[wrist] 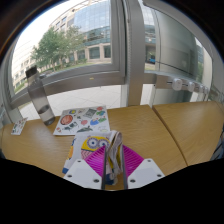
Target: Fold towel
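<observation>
A towel (pixel 82 122) printed with colourful owls lies on a wooden table (pixel 150 135), just ahead of my fingers and to their left. A bunched edge of it (pixel 112 148) rises between my two fingers. My gripper (pixel 111 155) is shut on this edge, with the magenta pads (pixel 95 160) pressed against it from both sides. The rest of the towel hangs down to the table on the left of the fingers.
A second wooden table (pixel 195 125) stands to the right across a narrow gap. Beyond the tables is a large window with a thick frame post (pixel 133 55). A dark angled stand (pixel 38 95) and a small white object (pixel 17 127) sit at the far left.
</observation>
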`<action>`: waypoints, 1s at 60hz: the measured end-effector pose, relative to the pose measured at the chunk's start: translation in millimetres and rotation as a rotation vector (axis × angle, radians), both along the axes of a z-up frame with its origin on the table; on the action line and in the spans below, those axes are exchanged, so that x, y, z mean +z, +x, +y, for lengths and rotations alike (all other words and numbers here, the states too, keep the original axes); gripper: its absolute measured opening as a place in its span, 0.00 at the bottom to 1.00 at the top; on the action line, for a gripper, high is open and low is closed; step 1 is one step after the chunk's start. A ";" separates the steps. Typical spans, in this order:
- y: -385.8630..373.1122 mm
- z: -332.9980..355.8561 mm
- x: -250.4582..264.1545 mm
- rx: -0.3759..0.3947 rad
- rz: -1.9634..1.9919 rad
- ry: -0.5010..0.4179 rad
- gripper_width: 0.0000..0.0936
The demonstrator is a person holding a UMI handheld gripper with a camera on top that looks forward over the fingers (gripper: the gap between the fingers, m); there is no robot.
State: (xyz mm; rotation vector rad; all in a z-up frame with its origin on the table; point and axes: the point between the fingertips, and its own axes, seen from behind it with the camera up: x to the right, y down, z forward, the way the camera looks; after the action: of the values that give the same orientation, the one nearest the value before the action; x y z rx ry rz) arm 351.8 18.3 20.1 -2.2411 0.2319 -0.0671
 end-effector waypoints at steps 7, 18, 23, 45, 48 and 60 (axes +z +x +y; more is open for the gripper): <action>11.8 0.1 11.1 -0.028 -0.042 0.034 0.45; -22.3 -2.9 88.4 0.017 -0.074 0.184 0.75; -65.1 -12.0 121.0 0.071 -0.035 0.245 0.85; -248.1 -91.1 137.2 0.255 0.011 0.301 0.87; -265.9 -104.1 129.9 0.276 0.019 0.291 0.87; -307.1 -143.3 113.6 0.326 0.006 0.271 0.88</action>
State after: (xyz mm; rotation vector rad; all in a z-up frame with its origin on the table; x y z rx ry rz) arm 44.7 -125.0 133.7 -1.9819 -0.1172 0.1379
